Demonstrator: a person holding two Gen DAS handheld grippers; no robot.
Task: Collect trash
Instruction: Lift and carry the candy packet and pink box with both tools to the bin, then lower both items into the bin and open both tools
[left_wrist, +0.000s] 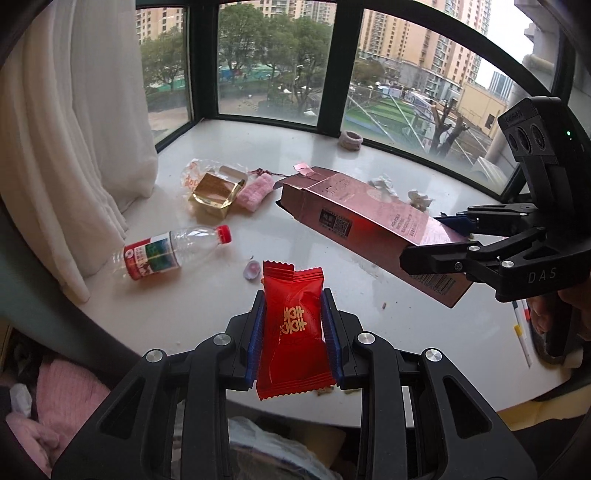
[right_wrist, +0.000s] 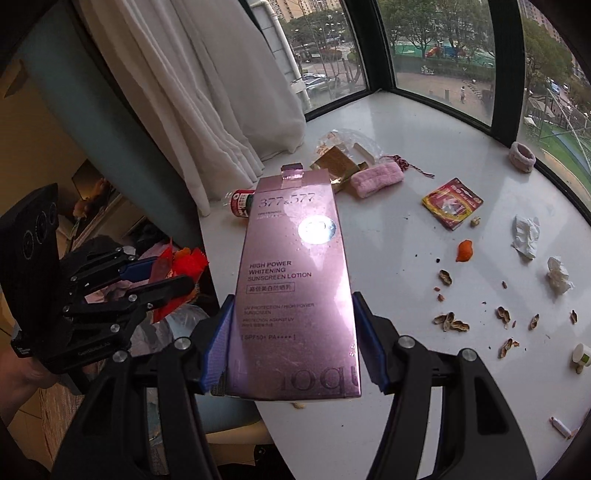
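Note:
My left gripper (left_wrist: 292, 306) is shut on a red snack packet (left_wrist: 291, 332), which stands upright between its blue pads over the near edge of the white window ledge (left_wrist: 314, 177). To its right, my right gripper (left_wrist: 428, 240) is shut on a long pink sunscreen carton (left_wrist: 354, 214), held clear of the ledge. In the right wrist view the carton (right_wrist: 295, 280) is clamped across its width by the right gripper (right_wrist: 293, 299). The left gripper (right_wrist: 170, 275) with the red packet (right_wrist: 184, 264) hangs at the left, beyond the ledge's edge.
A plastic bottle (left_wrist: 173, 251), a gold box (left_wrist: 214, 192) and a pink cloth (left_wrist: 255, 192) lie near the white curtain (left_wrist: 74, 147). Peanut shells (right_wrist: 450, 321), crumpled tissues (right_wrist: 524, 236), a red wrapper (right_wrist: 452, 203) and orange peel (right_wrist: 464, 251) are scattered to the right. A scrunchie (right_wrist: 522, 157) lies by the window.

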